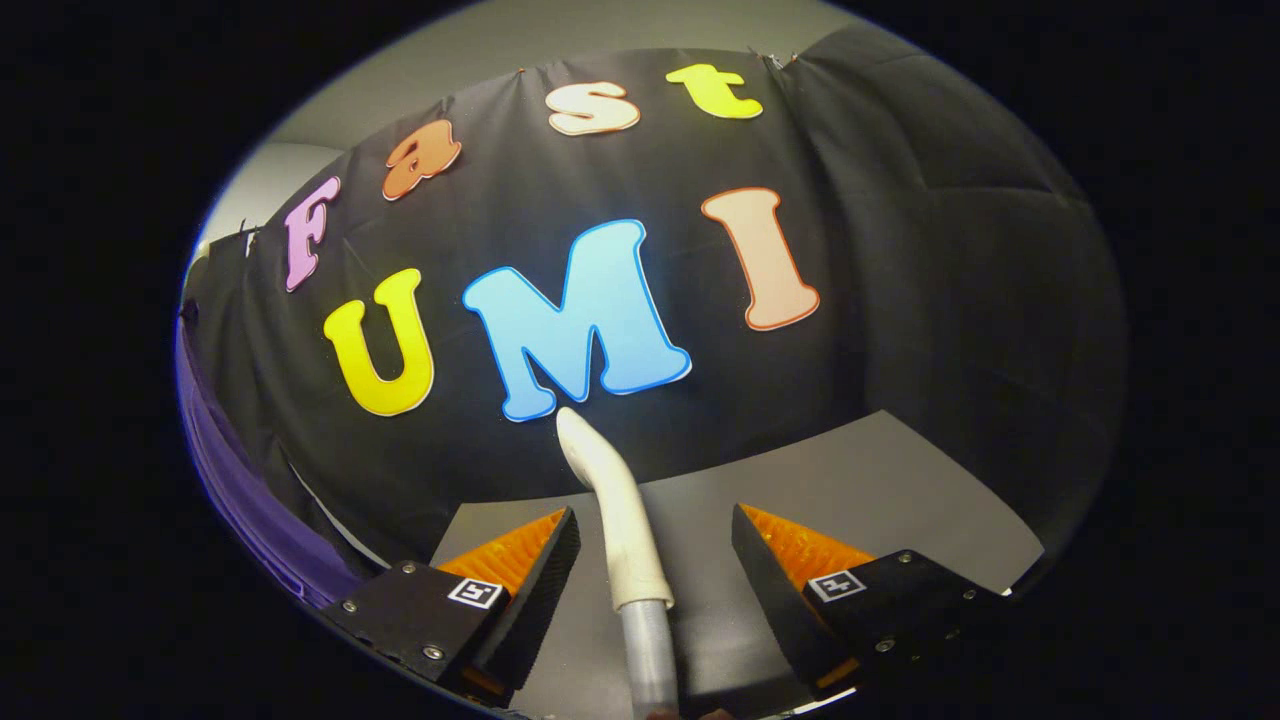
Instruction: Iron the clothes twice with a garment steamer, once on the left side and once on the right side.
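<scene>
2 jaws spread wide, steamer wand (620, 520) between, untouched by either

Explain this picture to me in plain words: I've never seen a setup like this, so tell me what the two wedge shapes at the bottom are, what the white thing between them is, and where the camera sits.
The camera rides on a handheld gripper that a person carries, and it looks forward along its two fingers through a fisheye lens, which bends everything into a round picture. The two wedge shapes are those fingers, standing apart. Between them, but not touching either one, rises the garment steamer: a white curved nozzle on a grey tube, its tip pointing toward the booth's black cloth wall. Whether anything holds the steamer below the picture's edge cannot be told. Beyond the fingers lies a bare grey table. To the left, past the left finger, hangs a purple garment, likely the clothing to be steamed.
</scene>
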Motion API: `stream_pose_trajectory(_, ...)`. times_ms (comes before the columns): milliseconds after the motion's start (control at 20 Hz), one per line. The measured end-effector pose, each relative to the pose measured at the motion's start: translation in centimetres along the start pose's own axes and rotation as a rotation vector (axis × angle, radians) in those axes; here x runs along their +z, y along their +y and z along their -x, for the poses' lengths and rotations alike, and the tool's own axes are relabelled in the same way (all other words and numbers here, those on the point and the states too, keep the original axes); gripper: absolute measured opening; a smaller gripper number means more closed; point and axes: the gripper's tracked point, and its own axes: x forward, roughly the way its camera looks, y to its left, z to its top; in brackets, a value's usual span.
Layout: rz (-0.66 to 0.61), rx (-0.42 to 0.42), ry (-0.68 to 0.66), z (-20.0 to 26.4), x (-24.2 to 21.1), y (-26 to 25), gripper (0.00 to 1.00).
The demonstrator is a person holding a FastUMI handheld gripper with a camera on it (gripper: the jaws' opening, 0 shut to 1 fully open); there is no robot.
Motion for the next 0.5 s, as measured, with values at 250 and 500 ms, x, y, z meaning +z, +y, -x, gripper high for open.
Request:
stream_pose_trajectory(250, -0.176, 0.081, 0.151, -3.1, -2.3, -0.6, 0.95)
stream_pose_trajectory(500, -0.376, 0.211, 0.283, -4.8, -3.6, 1.0, 0.94)
